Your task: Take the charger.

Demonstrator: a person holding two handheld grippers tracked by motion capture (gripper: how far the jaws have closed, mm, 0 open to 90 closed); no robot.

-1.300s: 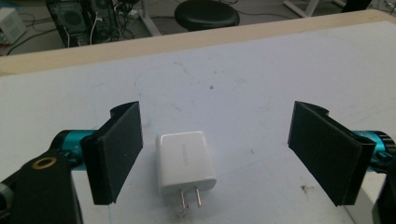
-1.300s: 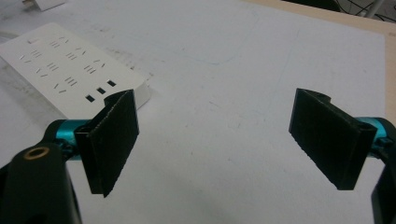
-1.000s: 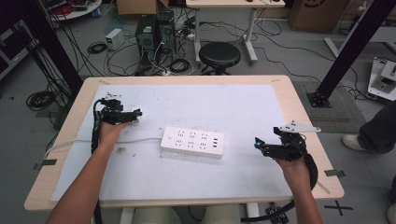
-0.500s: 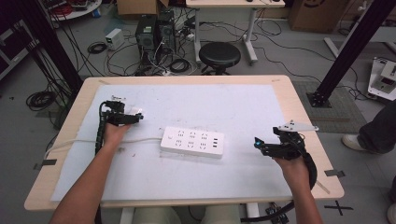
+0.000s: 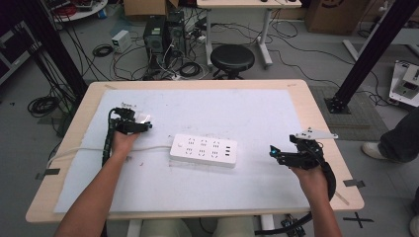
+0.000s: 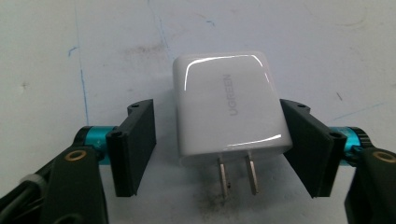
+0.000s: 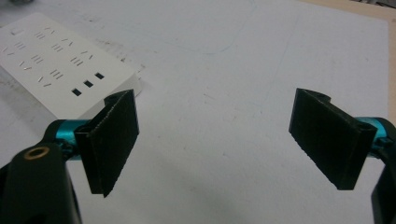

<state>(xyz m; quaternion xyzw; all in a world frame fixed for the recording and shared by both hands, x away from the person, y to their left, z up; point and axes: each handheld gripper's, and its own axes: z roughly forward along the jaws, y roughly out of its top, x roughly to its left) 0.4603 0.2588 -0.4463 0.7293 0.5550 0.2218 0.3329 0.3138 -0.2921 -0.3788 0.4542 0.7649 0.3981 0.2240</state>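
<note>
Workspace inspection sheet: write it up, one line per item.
Surface: wooden table under a pale scuffed mat.
Job's things: white rectangular power strip lying mid-table, sockets up; white glossy plug-in charger flat on the mat between the left jaws, its two prongs pointing toward the camera.
Clutter: nothing seen on the mat; tape strips at the table's edges.
Grippers: left gripper open, one jaw touching the charger, a gap at the other; right gripper open, holding nothing, right of the strip.
Cables: strip's white cord runs off the left edge; loose cables on the floor beyond.
Surroundings: black round stool, computer towers, black frame struts, a bystander's shoe at right.
</note>
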